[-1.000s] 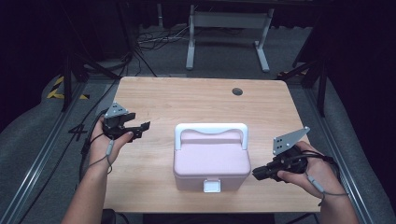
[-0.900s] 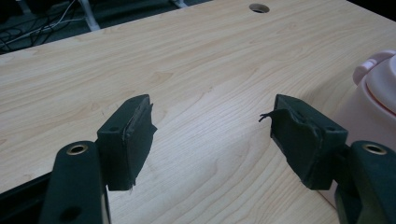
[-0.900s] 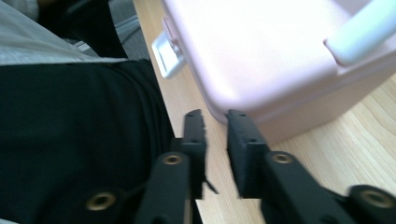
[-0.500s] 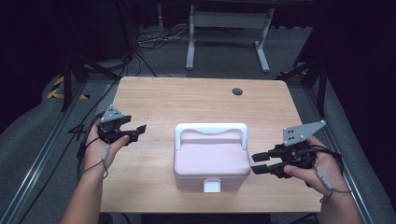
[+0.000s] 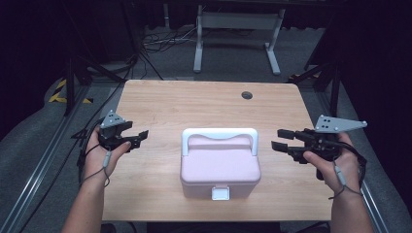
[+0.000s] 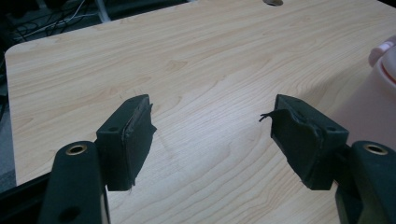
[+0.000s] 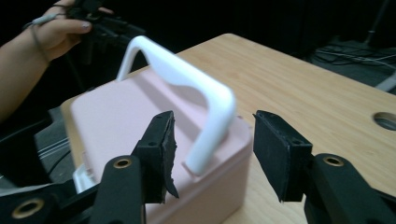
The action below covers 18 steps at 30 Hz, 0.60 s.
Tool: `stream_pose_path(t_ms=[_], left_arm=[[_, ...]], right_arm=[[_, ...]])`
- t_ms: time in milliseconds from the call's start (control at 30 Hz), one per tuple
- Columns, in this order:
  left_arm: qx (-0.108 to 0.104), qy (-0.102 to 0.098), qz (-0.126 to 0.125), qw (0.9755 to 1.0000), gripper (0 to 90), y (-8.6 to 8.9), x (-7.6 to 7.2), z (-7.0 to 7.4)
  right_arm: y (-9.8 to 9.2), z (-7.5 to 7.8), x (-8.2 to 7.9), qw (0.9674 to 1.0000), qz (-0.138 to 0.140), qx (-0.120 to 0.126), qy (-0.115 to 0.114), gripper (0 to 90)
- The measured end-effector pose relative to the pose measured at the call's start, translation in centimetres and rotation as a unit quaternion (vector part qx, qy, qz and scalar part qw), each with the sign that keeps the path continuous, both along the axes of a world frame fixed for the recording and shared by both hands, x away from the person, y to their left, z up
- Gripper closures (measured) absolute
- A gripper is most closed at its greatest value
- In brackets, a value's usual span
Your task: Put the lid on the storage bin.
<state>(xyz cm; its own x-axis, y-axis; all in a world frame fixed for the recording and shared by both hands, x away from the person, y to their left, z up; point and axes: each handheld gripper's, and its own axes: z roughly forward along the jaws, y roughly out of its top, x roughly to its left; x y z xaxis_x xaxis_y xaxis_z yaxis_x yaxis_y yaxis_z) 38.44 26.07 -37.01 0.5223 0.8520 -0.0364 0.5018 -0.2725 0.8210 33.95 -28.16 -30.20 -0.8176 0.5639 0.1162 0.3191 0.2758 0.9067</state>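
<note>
Pink box (image 5: 220, 167) is sitting near the front edge of the table (image 5: 204, 104), latch facing the person, white handle (image 5: 218, 136) lying toward the far side of the lid. No contact with either tool.

Right gripper (image 5: 282, 140) is hovering just right of the box, jaws standing wide, nothing between them. In the right gripper view the handle's corner (image 7: 212, 116) is lining up with the gap between the jaws. Left gripper (image 5: 141, 137) is waiting left of the box, well apart from it, jaws also spread wide and empty over bare wood (image 6: 201, 70).

Judgement: the step in hand looks like an approach to the handle from the right. To do it well, keep the right jaws level, straddle the handle's upright at the corner, and close only once both pads are flanking it. The left tool should probably come in to steady the box wall, since a light plastic box may slide toward the front edge.

Room: wide open board behind and on both sides of the box; the cable hole (image 5: 247, 95) is sitting far back, out of the way. Front margin is thin.
</note>
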Motion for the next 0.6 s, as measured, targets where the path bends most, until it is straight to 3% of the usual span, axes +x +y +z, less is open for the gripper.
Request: stream_pose_path(t_ms=[133,267,433,600], left_arm=[[0.005,0.001,0.006,1.0000,30.1,0.1,0.2,-0.2],[0.010,0.004,0.009,0.9999,30.1,0.3,0.4,-0.3],[0.018,0.006,0.012,0.9997,29.8,0.3,0.7,-0.5],[0.017,0.012,0.012,0.9997,29.6,0.4,1.0,-0.8]], right_arm=[[-1.3,-0.4,0.8,0.9993,-0.038,-0.003,-0.005,47.1],[-2.4,-1.3,1.8,0.9982,-0.058,-0.017,0.004,41.1],[-3.8,-2.3,2.7,0.9913,-0.112,-0.069,-0.002,34.4],[-5.6,-3.7,3.7,0.9879,-0.142,-0.060,0.016,30.4]])
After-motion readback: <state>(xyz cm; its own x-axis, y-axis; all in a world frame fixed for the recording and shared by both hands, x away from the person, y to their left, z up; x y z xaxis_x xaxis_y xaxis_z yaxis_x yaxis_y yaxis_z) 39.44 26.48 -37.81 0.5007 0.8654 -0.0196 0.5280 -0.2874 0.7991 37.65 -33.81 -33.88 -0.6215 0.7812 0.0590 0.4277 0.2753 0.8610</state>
